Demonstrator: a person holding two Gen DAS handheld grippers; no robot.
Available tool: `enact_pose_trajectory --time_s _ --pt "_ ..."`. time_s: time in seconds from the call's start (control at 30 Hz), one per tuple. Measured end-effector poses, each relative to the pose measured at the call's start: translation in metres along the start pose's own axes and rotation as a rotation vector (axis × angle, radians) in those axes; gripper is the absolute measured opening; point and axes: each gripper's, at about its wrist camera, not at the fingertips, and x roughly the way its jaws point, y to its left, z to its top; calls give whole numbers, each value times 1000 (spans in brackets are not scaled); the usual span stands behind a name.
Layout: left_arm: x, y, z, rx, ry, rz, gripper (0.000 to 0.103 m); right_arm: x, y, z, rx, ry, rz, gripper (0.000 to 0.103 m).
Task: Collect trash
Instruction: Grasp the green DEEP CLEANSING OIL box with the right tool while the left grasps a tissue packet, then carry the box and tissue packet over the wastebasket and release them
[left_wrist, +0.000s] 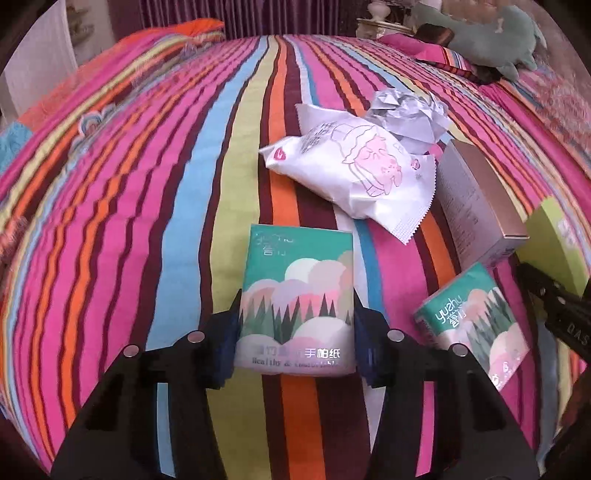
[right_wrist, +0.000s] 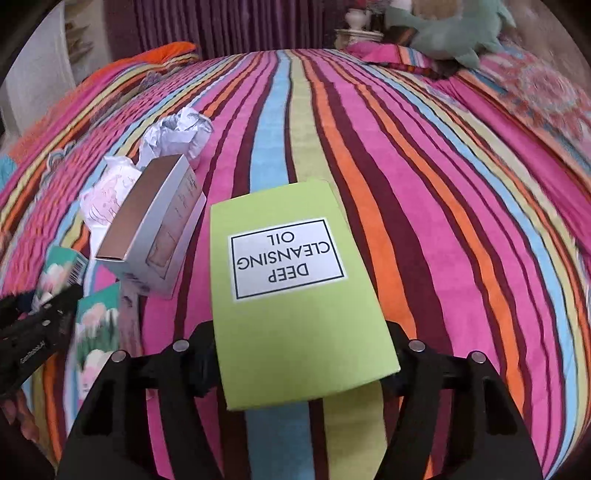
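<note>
A green tissue pack (left_wrist: 295, 288) with a forest print lies on the striped bedspread (left_wrist: 147, 221). My left gripper (left_wrist: 297, 332) is shut on it, the pads pressing its two sides. A lime-green box (right_wrist: 295, 295) labelled "Deep Cleansing Oil" sits between the pads of my right gripper (right_wrist: 303, 354), which grips its near end. Other trash lies between the two: a second tissue pack (left_wrist: 476, 325), a white snack wrapper (left_wrist: 354, 170), a crumpled paper ball (left_wrist: 410, 114) and an open silver-white carton (right_wrist: 155, 229).
The bedspread (right_wrist: 406, 184) stretches away on all sides. A teal plush toy (right_wrist: 450, 33) and a pillow lie at the far right corner. Purple curtains hang behind the bed. An orange pillow (left_wrist: 195, 27) sits at the far left.
</note>
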Motion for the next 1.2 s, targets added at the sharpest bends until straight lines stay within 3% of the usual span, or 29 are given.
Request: enact_pose_trajectory --time_s 0.27,0.63,0.97,1.2 --pt "-27 16 -14 -21 0 -8 50 -33 -9 -16 75 -8 -4 62" --pt "-98 22 -59 25 -61 -9 50 -102 -3 -52 86 -60 28 62" --pt "-163 24 -156 109 -74 -39 50 -162 6 -123 146 -48 118 62" --pt "-179 24 -232 164 -12 -53 50 -176 22 -186 149 55 153 62"
